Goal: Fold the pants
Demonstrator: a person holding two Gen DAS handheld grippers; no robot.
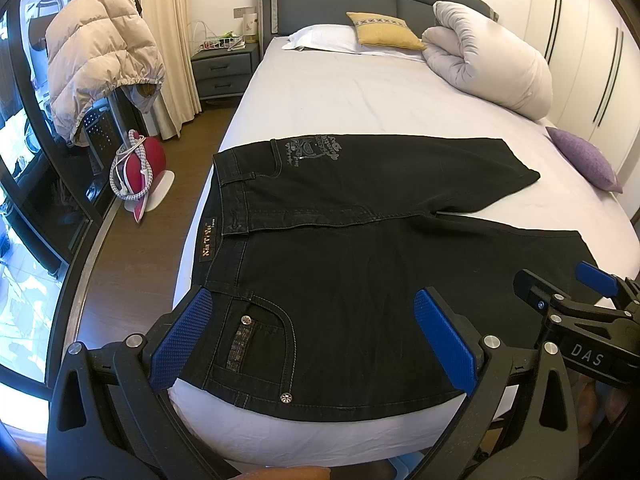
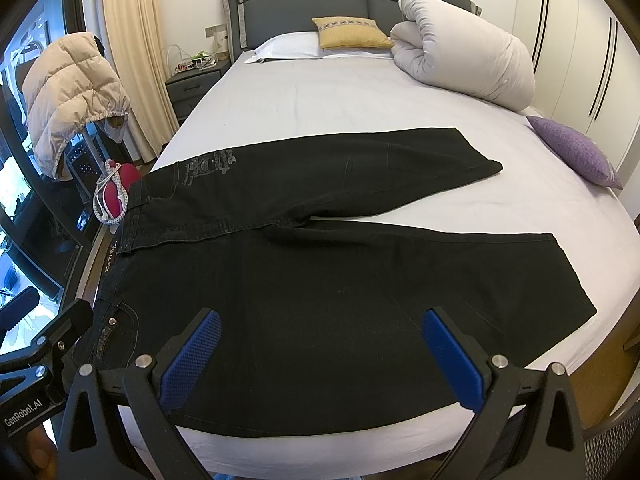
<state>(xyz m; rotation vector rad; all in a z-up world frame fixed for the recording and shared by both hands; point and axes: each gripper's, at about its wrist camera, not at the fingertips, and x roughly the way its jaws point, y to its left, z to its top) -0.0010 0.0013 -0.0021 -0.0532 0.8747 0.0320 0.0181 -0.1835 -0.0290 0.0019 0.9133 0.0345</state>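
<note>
Black jeans (image 1: 360,248) (image 2: 340,264) lie flat across the bed, waistband to the left, the two legs spread apart toward the right. My left gripper (image 1: 312,332) hovers open over the near hip pocket and waistband corner, nothing between its blue pads (image 1: 180,340). My right gripper (image 2: 320,356) is open too, held above the near leg's thigh near the bed's front edge. From the left wrist view, the right gripper (image 1: 576,300) shows at the right edge. A corner of the left gripper (image 2: 44,344) appears at the left of the right wrist view.
The bed (image 1: 340,96) has a white sheet. A rolled white duvet (image 1: 488,56), yellow cushion (image 1: 384,30) and white pillow (image 1: 320,38) sit by the headboard. A purple cushion (image 1: 584,158) lies at the right edge. On the floor to the left are a red iron (image 1: 140,168), hanging puffer jacket (image 1: 100,52) and nightstand (image 1: 224,68).
</note>
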